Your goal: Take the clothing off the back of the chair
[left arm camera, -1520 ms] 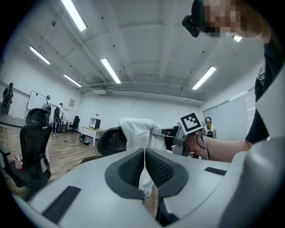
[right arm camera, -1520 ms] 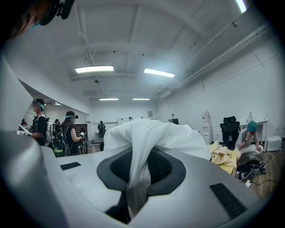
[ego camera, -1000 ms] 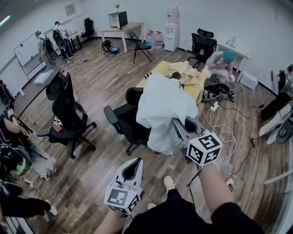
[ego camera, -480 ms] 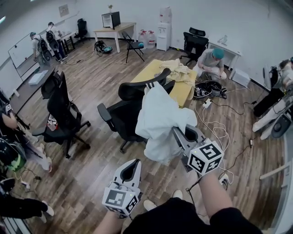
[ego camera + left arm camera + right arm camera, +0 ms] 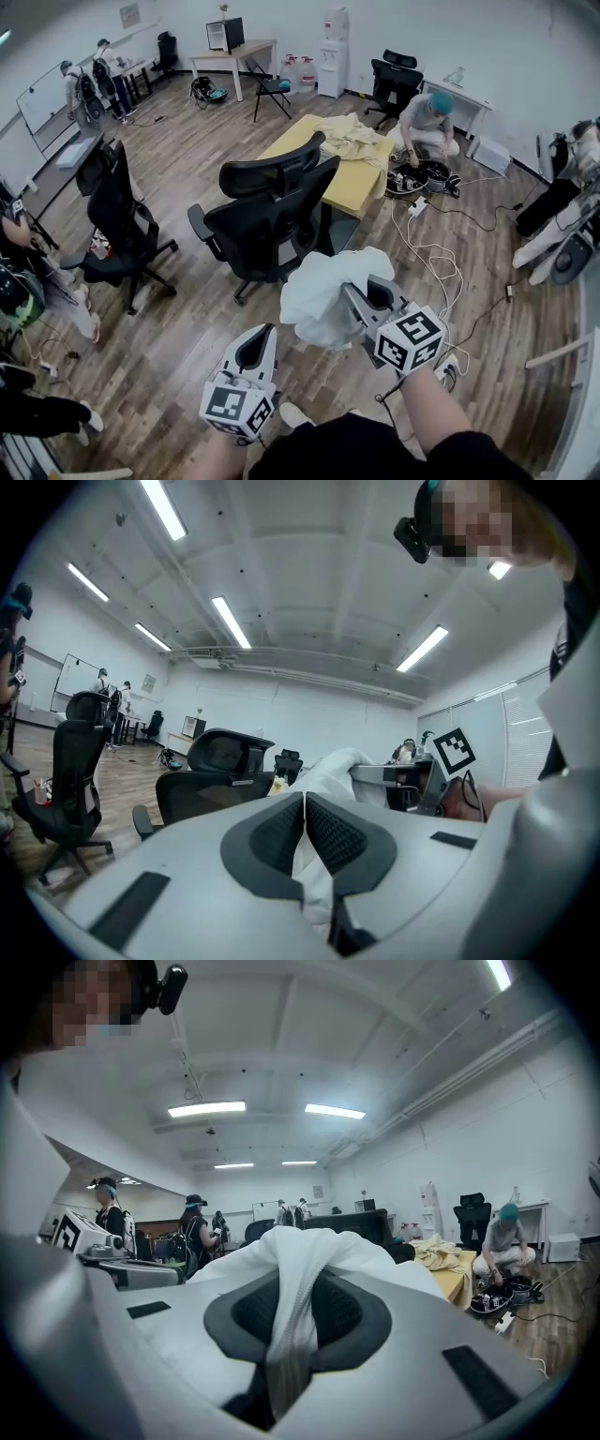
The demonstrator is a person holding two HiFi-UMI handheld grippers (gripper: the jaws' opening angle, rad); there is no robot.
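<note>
The white garment (image 5: 322, 292) hangs bunched in the air, clear of the black office chair (image 5: 272, 211), whose back stands bare. My right gripper (image 5: 352, 292) is shut on a fold of it; in the right gripper view the cloth (image 5: 300, 1260) runs down between the dark pads (image 5: 352, 1312). Down at the left my left gripper (image 5: 259, 339) is shut with nothing in it, apart from the garment. The left gripper view shows its pads (image 5: 281, 832) pressed together, with the white cloth (image 5: 339, 766) and the chair (image 5: 220, 761) beyond.
A yellow table (image 5: 352, 187) behind the chair carries cream clothing (image 5: 356, 141). A second black chair (image 5: 122, 225) stands at the left. A person crouches by gear (image 5: 427, 117) at the back right, and cables (image 5: 441, 267) trail over the wooden floor. People stand at the far left.
The white garment has come off the chair back, drawn toward me and lower by my right gripper. The chair back is now bare. Both grippers have moved back from the chair.
</note>
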